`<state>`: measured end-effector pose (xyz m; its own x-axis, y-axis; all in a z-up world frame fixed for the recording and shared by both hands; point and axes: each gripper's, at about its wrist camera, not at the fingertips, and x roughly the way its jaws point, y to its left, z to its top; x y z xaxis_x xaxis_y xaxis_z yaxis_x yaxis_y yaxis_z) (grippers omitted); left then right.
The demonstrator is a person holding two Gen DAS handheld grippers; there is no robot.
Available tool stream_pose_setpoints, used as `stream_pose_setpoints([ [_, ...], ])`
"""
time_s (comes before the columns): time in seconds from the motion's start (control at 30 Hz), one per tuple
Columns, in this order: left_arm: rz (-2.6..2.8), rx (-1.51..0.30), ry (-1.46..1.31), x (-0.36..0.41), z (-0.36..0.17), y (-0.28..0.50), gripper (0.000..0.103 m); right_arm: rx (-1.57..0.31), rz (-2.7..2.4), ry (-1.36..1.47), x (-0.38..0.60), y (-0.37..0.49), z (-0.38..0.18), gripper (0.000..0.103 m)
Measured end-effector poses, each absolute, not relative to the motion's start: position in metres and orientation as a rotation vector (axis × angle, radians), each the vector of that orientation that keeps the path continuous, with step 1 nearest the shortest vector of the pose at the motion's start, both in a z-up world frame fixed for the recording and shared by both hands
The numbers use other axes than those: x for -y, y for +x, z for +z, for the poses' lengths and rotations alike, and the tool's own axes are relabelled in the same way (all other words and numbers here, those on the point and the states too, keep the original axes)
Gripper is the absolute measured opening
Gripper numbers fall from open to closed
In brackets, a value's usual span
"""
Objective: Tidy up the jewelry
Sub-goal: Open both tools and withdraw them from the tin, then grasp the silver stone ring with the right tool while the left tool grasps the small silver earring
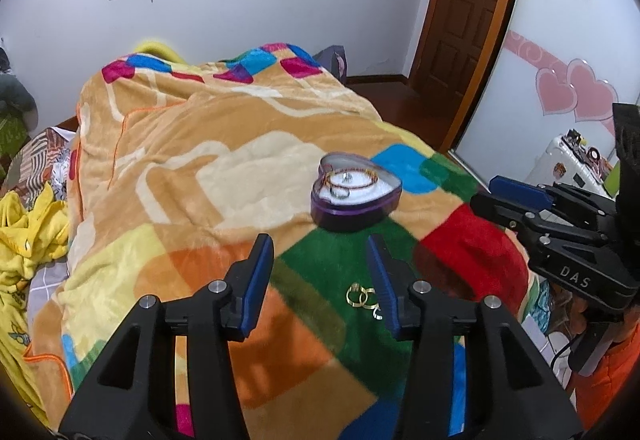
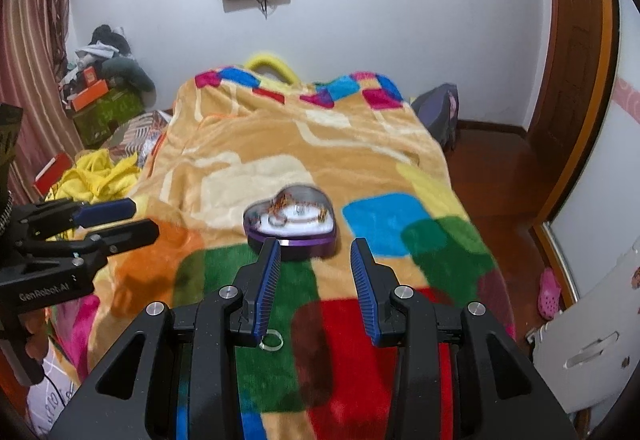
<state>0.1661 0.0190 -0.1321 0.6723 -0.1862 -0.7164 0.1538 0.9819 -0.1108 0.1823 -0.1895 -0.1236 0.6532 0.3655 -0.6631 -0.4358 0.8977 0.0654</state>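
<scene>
A purple heart-shaped tin jewelry box [image 1: 355, 196] sits open on the plush multicoloured patchwork blanket [image 1: 224, 176] covering the bed, toward its near end, with a beaded bracelet and a ring or two already on its white lining. Nearer the bed's front edge, small gold-coloured rings [image 1: 362, 298] lie loose on a green patch, apart from the box.

The left gripper [image 1: 320, 280] hangs above them with its blue-padded fingers spread wide and empty, the rings just beside its right-hand finger. The right gripper [image 2: 314, 288] is likewise parted and holds nothing; one clear ring [image 2: 273, 341] shows by its left finger.

The likely trouble is the soft pile: a thin ring can sink into it or tip flat as the pads close, so they may pinch fabric instead. Linked rings may also snag and drag together, or slip from the pads on the way to the box.
</scene>
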Motion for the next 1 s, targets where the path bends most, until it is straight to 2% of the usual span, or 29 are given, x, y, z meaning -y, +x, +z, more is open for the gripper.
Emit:
stream_pose_setpoints([
  [0.43, -0.226, -0.919, -0.041, -0.014, -0.172, 0.156, 0.047, -0.959, 0.546, -0.104, 0.171, 0.175, -0.191, 0.033],
  [0.77, -0.259, -0.953, -0.06, -0.005, -0.188, 0.152, 0.047, -0.95, 0.564, -0.135, 0.163, 0.172, -0.202, 0.033],
  [0.87, -0.273, -0.962, -0.065, -0.001, -0.191, 0.152, 0.047, -0.94, 0.579, -0.148, 0.163, 0.17, -0.203, 0.027],
  [1.0, -0.301, -0.979, -0.065, 0.007, -0.195, 0.153, 0.038, -0.93, 0.588, -0.141, 0.165, 0.171, -0.202, 0.02],
])
